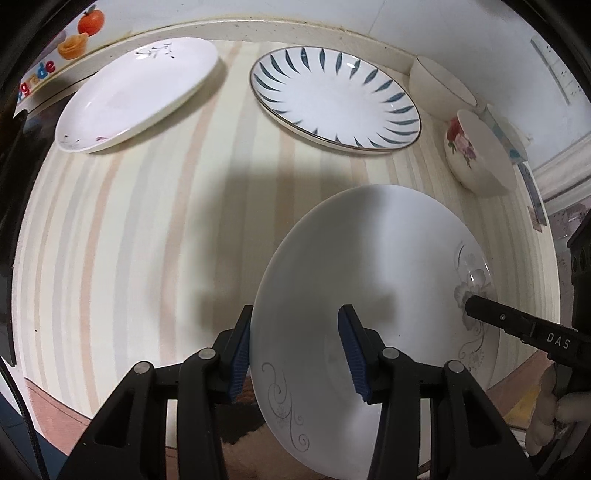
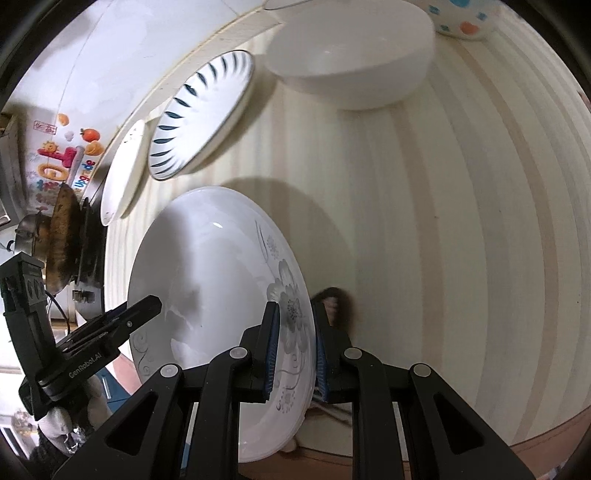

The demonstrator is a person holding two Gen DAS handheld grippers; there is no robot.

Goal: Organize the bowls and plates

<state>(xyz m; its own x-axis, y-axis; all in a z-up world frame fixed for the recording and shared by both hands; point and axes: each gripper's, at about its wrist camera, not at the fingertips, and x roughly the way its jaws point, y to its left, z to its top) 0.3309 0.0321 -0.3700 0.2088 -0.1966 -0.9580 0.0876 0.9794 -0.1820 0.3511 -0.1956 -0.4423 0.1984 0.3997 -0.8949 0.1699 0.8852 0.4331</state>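
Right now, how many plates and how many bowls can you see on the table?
Plates: 3 – the held grey-flower plate, the blue-leaf plate, the oval white plate
Bowls: 4 – plain white bowl, rose bowl, blue-patterned bowl behind it, dotted bowl
Total: 7

This is a home kitchen. A striped tablecloth (image 1: 147, 229) covers the table, set against a white wall. Crockery lies about on it: a blue-petal plate (image 1: 334, 99) at twelve o'clock in the left wrist view, a rose-painted bowl (image 1: 476, 155) at two o'clock. In the right wrist view, at nine o'clock, a blackened wok (image 2: 61, 236) sits on a stove beside a steel pot (image 2: 27, 229), under colourful fruit stickers (image 2: 66, 147).
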